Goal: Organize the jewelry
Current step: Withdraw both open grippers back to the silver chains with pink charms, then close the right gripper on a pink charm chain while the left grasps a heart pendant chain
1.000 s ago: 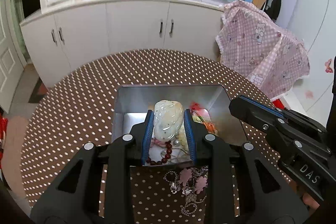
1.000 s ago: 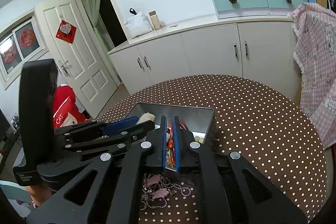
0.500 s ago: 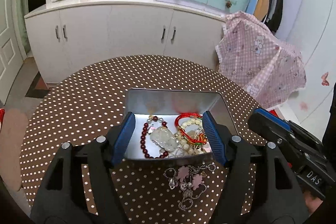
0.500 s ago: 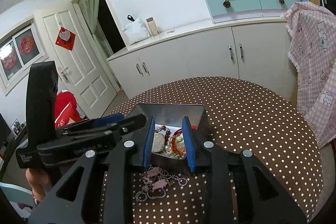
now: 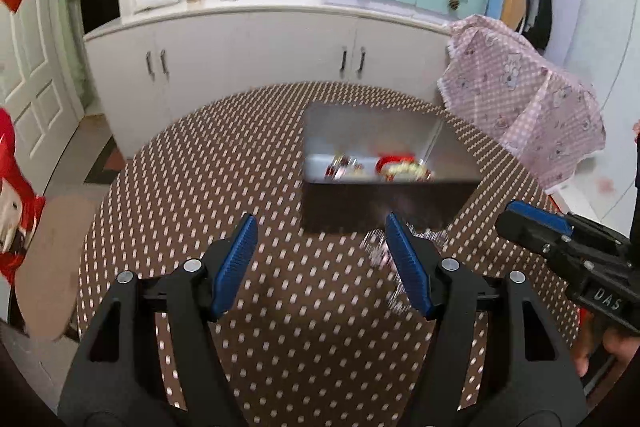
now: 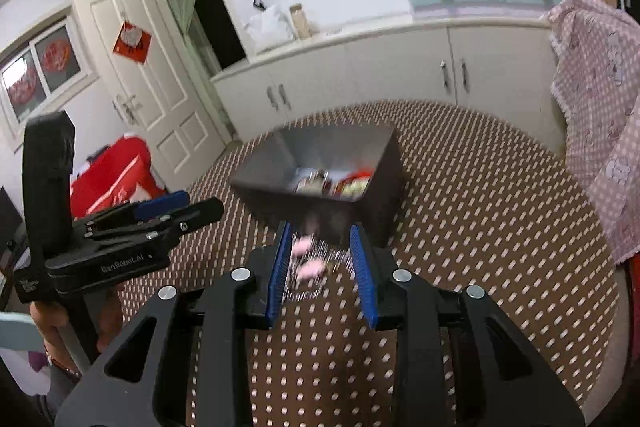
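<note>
I am holding my left gripper [image 5: 320,263] wide open and empty, tin [image 5: 384,203] at one o'clock. My right gripper [image 6: 320,267], part open, is framing a pink chain [image 6: 308,263] lying loose at the tin's foot.

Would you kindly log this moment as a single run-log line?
left gripper: open, empty | right gripper: open, pink-charm chain lies between jaws, ungripped | metal tin: holds beads | phase: next pick

The left gripper [image 5: 320,259] tilts downward with its blue pads wide apart and nothing between them. The right gripper [image 6: 322,267] — also tilted down — has its pads [image 6: 280,267] parted more narrowly, not pressing anything. A hand [image 6: 52,323] grips the left gripper's handle.
</note>
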### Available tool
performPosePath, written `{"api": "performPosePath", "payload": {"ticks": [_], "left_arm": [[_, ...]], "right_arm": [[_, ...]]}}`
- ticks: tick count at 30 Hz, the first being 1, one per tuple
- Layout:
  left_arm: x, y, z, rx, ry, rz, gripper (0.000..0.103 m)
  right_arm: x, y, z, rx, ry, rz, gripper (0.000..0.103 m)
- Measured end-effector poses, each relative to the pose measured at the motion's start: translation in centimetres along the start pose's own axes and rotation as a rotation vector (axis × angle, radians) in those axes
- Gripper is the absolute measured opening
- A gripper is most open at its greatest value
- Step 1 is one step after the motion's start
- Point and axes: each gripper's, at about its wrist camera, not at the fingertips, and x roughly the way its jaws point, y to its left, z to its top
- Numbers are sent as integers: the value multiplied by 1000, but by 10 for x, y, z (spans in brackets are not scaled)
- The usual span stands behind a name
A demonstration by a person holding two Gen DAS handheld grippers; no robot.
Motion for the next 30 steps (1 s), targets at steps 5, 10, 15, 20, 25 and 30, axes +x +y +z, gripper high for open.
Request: {"api": "performPosePath", "payload": {"ticks": [5,10,15,20,25,30], "left_arm": [[5,8,-18,-26,39,9,66],[11,10,-30,-27,65,17,66],[12,14,-34,-32,75,9,66],[13,17,-38,-23,82,3,66],[16,16,-39,-21,92,-3,67],[20,12,-38,-14,98,-10,67]], "right_arm": [[20,8,-9,-36,79,-20,28],[40,17,-13,-108,136,-81,28],[57,24,-11,-168,178,-125,28],[70,30,-9,-214,210,-153,28],[77,34,-10,-250,230,-164,28],[71,33,-13,-258,222,-168,25]]}}
